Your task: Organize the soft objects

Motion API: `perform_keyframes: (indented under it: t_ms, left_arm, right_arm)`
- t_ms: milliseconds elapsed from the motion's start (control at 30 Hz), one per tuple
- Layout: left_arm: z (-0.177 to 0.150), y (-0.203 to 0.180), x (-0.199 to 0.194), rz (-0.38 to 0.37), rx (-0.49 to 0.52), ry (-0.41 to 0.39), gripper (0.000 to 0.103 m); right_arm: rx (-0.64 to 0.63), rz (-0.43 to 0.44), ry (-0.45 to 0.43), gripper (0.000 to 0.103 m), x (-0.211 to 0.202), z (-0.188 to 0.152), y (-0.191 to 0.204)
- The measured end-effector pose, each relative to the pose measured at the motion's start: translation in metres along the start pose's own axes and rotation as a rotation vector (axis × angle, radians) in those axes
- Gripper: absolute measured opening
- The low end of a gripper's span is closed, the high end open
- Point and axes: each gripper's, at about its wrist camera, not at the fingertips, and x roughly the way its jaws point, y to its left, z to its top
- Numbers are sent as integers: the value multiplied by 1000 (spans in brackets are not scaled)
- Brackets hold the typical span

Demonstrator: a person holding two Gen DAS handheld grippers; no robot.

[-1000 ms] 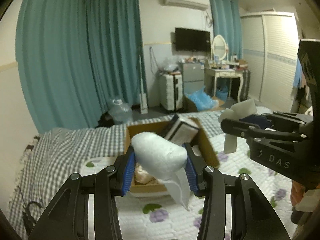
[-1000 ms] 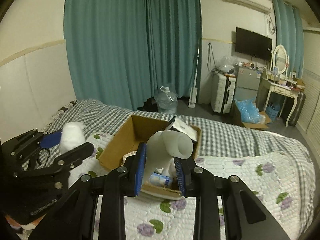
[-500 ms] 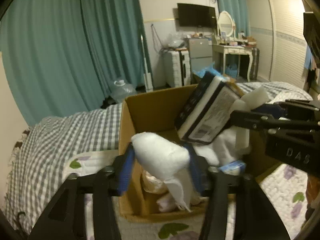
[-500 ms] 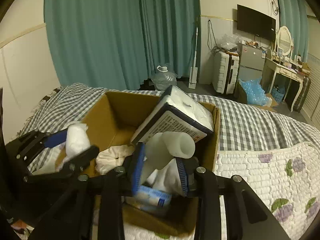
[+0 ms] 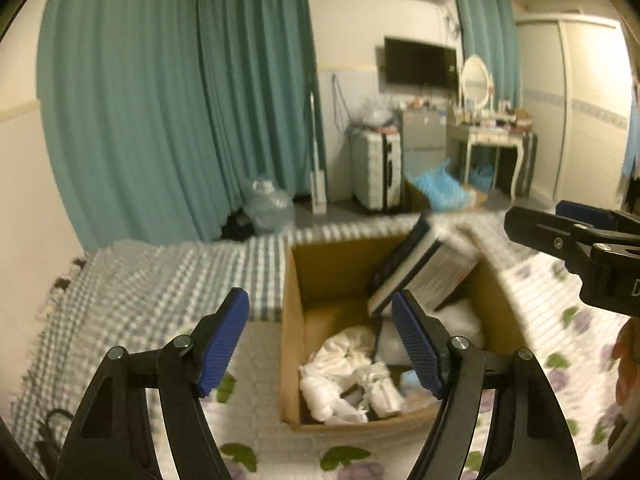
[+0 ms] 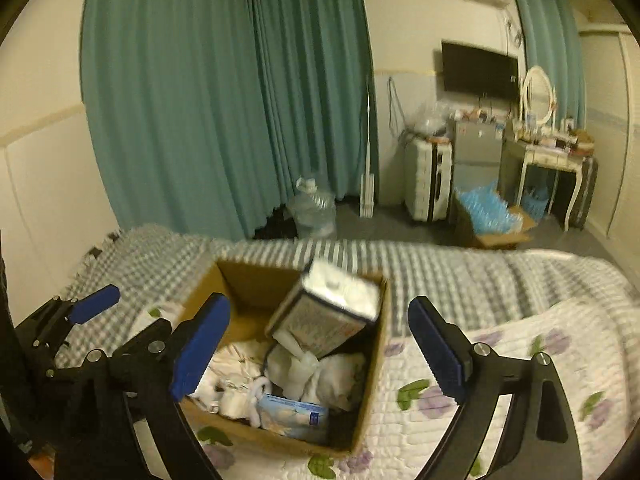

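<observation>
Bed (image 6: 520,364) with a flowered quilt and a checked blanket (image 6: 460,268) along its far edge. On the quilt stands an open cardboard box (image 6: 374,368) holding white cloth bundles (image 5: 352,364), a pale blue packet (image 6: 290,416) and a tilted, dark-edged white pack (image 6: 332,316) leaning on the box's far right corner; its label print is too blurred to read. Left tongs (image 5: 320,342), blue pads wide apart and holding nothing, hang above the box's near left edge. Right tongs (image 6: 320,344), likewise apart and holding nothing, hang over the box's near side, the bundles below and between the pads.
</observation>
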Motion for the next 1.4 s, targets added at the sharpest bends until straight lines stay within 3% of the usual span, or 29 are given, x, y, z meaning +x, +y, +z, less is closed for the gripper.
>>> perform_keyframes:
  t_ms: [67, 133, 200, 300, 467, 567, 733, 933, 1033, 1233, 1400]
  left_arm:
    - [13, 2, -31, 0, -4, -44, 77]
    - [27, 1, -64, 11, 1, -97, 88]
    - [40, 2, -102, 25, 3, -163, 90]
    - [53, 2, -164, 39, 2, -285, 93]
    - [60, 4, -242, 106, 13, -428, 94]
    - [50, 12, -268, 118, 10, -484, 94]
    - [23, 32, -276, 76, -41, -505, 95]
    - [-20, 35, -241, 100, -64, -459, 95]
    - [-45, 40, -210, 93, -96, -402, 95]
    - [-77, 39, -160, 90, -77, -253, 95]
    - [-81, 36, -157, 74, -96, -230, 95]
  right_arm:
    - [-12, -13, -54, 95, -39, 15, 5]
    - [-27, -17, -105, 97, -77, 28, 12]
    - [-45, -26, -146, 102, -112, 37, 20]
    - [-85, -49, -221, 102, -165, 45, 33]
    - [-152, -124, -368, 103, -243, 35, 56]
    - [-146, -102, -428, 103, -270, 20, 59]
    - [-140, -78, -420, 103, -260, -11, 61]
    - [-71, -37, -345, 103, -195, -74, 49]
    - [-52, -60, -280, 103, -154, -99, 42]
    - [-17, -85, -198, 103, -115, -129, 29]
    - [-12, -89, -189, 103, -110, -131, 24]
